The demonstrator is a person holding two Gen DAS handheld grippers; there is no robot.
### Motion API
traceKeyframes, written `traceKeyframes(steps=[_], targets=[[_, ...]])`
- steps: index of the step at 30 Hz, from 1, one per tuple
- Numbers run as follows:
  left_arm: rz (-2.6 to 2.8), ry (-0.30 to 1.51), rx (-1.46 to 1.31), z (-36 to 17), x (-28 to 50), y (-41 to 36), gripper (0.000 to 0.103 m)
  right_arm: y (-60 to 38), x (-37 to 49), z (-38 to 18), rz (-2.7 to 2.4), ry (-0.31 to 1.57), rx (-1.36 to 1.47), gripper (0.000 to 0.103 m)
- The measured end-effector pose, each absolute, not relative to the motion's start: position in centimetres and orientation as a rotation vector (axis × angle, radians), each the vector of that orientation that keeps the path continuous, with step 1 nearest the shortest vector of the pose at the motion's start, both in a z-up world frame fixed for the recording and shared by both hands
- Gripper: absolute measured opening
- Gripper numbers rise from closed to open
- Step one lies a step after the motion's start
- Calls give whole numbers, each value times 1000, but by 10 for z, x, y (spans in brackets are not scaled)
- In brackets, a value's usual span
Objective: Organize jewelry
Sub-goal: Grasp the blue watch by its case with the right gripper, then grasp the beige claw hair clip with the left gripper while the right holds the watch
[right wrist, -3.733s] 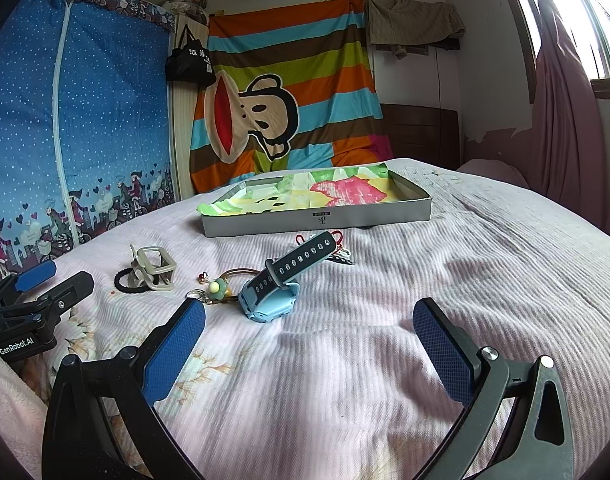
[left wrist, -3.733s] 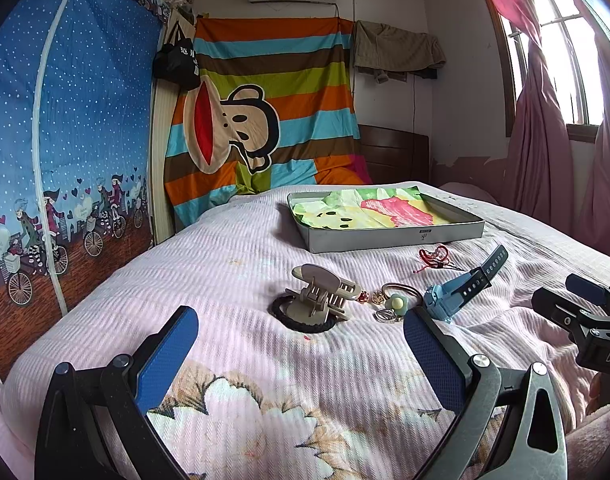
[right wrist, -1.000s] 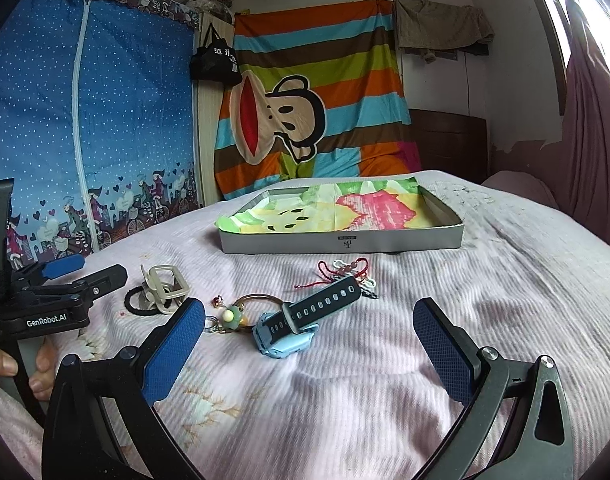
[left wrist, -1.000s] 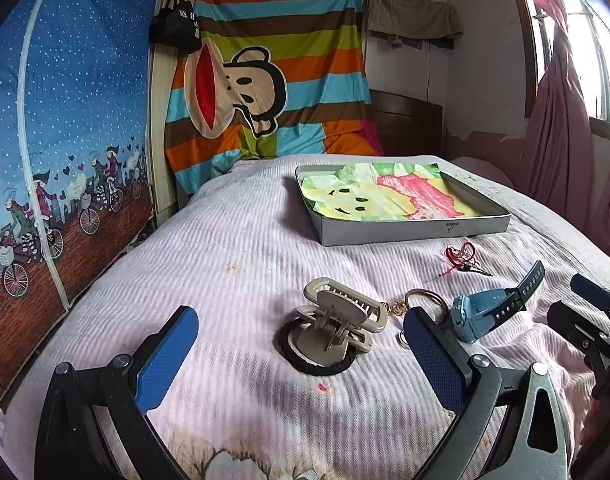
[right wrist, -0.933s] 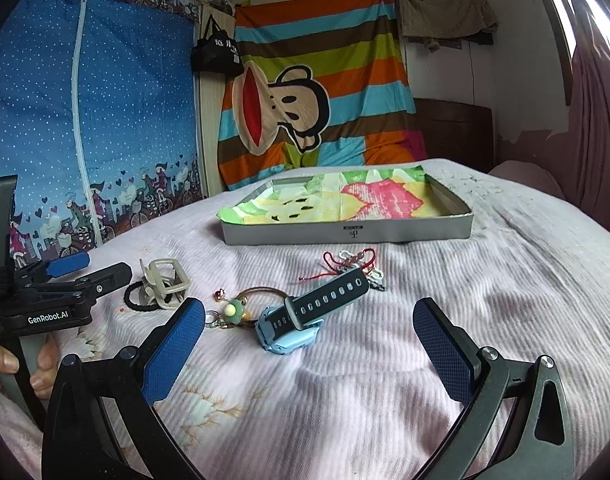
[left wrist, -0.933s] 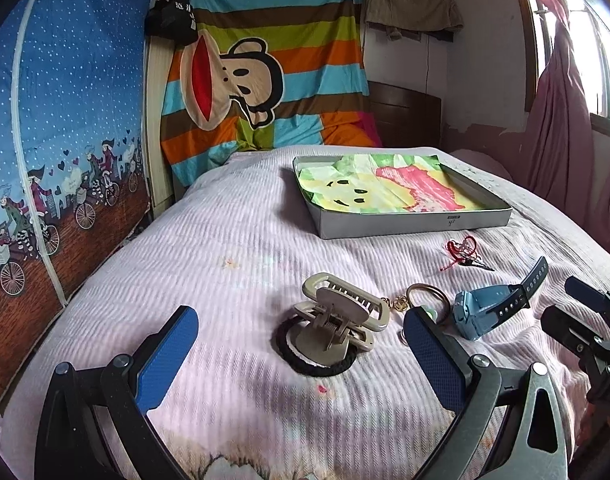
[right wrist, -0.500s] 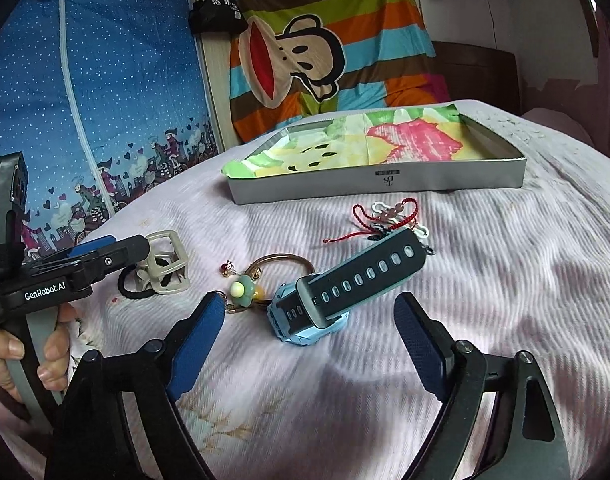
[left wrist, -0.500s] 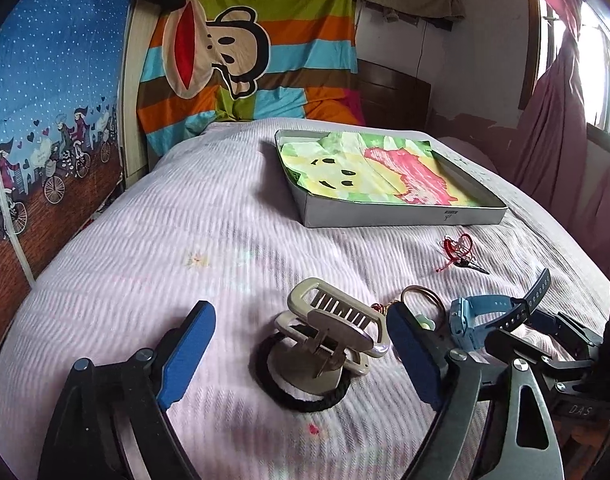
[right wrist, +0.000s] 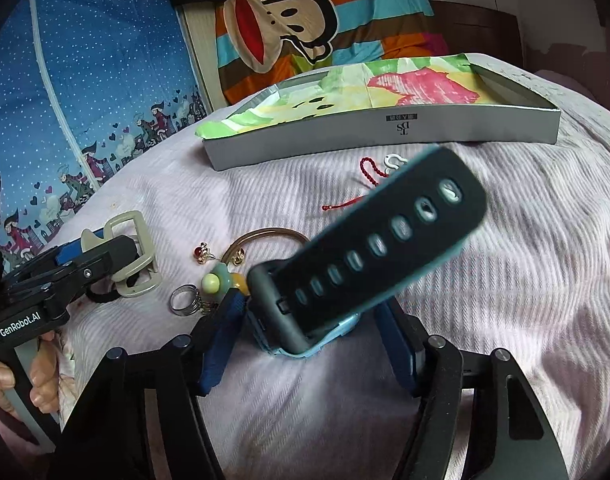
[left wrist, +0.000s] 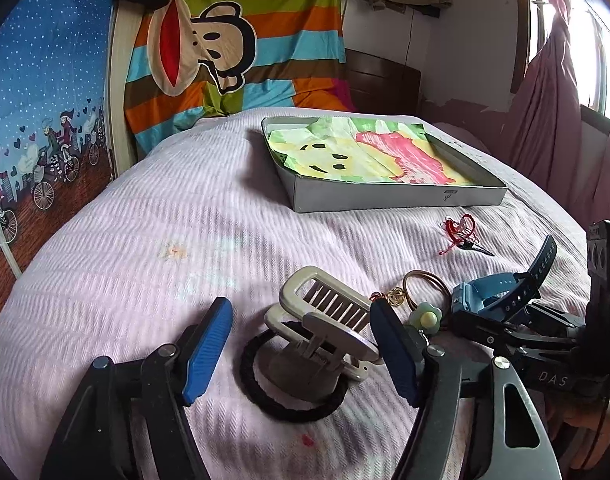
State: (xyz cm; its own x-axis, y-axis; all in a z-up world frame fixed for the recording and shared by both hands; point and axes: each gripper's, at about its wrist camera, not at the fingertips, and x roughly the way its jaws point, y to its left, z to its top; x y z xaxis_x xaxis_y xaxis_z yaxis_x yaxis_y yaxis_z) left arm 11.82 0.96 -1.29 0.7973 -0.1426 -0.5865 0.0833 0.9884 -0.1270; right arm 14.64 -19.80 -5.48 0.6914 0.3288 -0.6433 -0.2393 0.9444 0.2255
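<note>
Left tongs (left wrist: 301, 344) set low over the bed (left wrist: 153, 240), jaws part-open and just narrowed around the beige hair claw clip (left wrist: 325, 320); clip stands upright between the blue pads (left wrist: 205, 348), right pad just beside its edge, left pad apart, no squeeze visible; clip rests on a black hair tie (left wrist: 293, 404) lying flat on the pink cover.

Right tongs (right wrist: 309, 344) also part-open, jaws just narrowed around the blue watch (right wrist: 305, 320); watch body sits between the pads on the cover, dark strap (right wrist: 385, 240) tilting up and away to the far right; whether the pads press the body cannot be told, edges blurred.

Between clip and watch: brown hoop bracelet (right wrist: 265, 240), green flower charm (left wrist: 425, 318), metal ring (right wrist: 183, 300), small gold and red charms (right wrist: 201, 254); all loose on the bed.

Red cord trinket (left wrist: 459, 230) farther out, near the grey tray (left wrist: 385, 200); tray lined with painted paper (left wrist: 365, 156), at the far side of the bed.

Fingers of a hand (right wrist: 9, 380) around the left handle, near-left edge of the right view.
</note>
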Motion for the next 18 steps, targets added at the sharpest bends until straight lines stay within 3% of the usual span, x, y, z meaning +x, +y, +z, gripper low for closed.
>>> traceKeyframes(steps=[14,18], targets=[[-145,608,-96,-16,111,7,46,-201,149,-59,340,739,155,55],[-146,597,-107,-17,109,8,45,-202,149,-59,341,732,156,55]])
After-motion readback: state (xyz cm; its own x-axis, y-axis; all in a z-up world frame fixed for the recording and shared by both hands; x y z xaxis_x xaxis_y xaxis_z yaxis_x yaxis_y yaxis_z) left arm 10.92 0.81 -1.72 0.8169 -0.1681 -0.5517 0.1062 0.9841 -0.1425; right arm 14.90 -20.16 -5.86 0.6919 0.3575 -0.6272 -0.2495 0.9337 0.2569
